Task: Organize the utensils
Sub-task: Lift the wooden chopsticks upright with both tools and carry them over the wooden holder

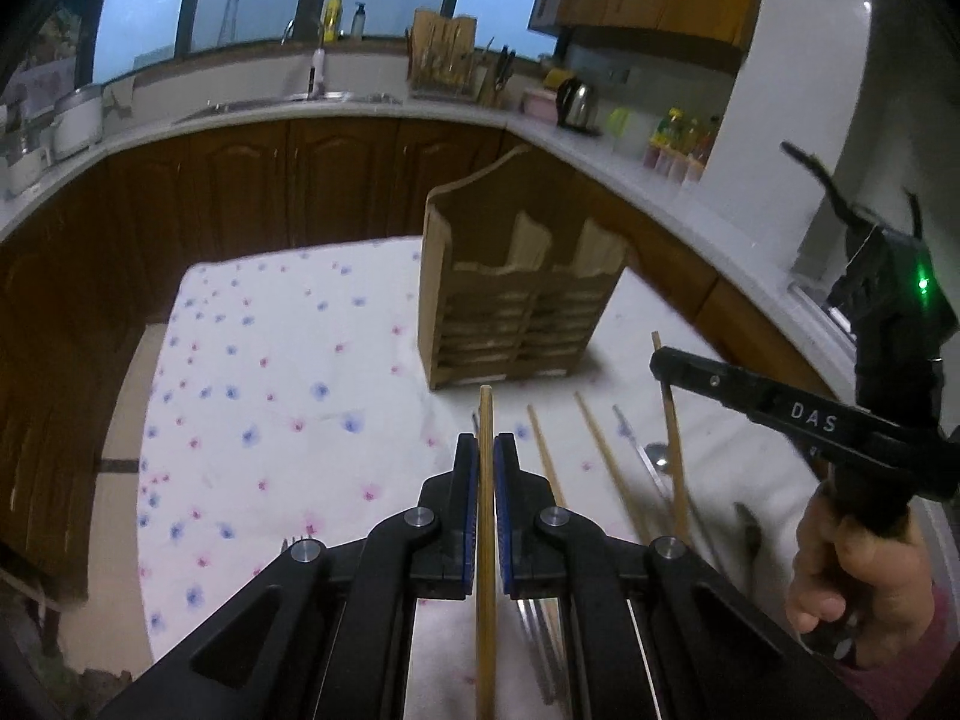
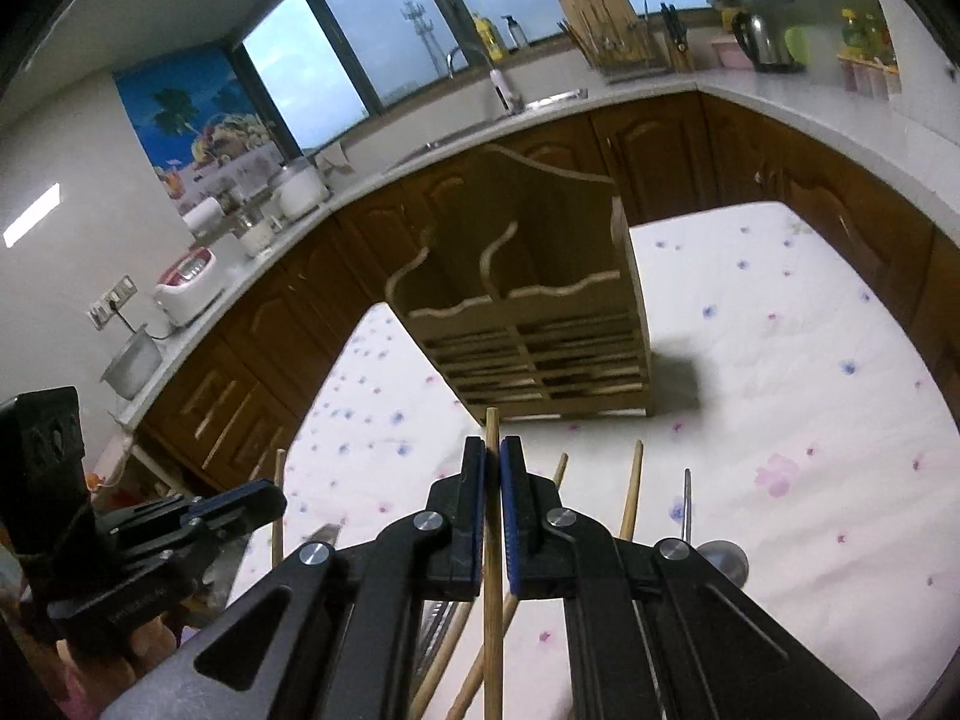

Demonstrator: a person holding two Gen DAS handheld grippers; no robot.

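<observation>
The left gripper [image 1: 486, 456] is pinching one wooden chopstick [image 1: 486, 420] between its blue pads. The stick points forward, toward the wooden utensil holder [image 1: 516, 300], and its tip pokes out just past the fingertips. The right gripper [image 2: 492, 462] is pinching a second chopstick [image 2: 492, 426] in the same way. Its stick also points at the holder.

The holder stands upright on the flowered cloth [image 1: 270, 360]. It has two open pockets at the top, side by side, with a wavy front edge. Both sticks are lifted and sit in front of the holder, not in it yet.

To do this step well, I think each stick should go up first, higher than the wavy edge. Then tip it so the end points down into a pocket. Go slowly, so the tip does not bump the front wall and push the holder over. Let go only when the stick is well inside. Both sticks should go in the same pocket, so they stay a pair.

More chopsticks [image 1: 606, 456] lie loose on the cloth near the grippers. A metal spoon [image 2: 723, 558] lies there too, and maybe a fork, but that part is too dark to be sure. Behind it all is a kitchen counter [image 1: 360, 108].
</observation>
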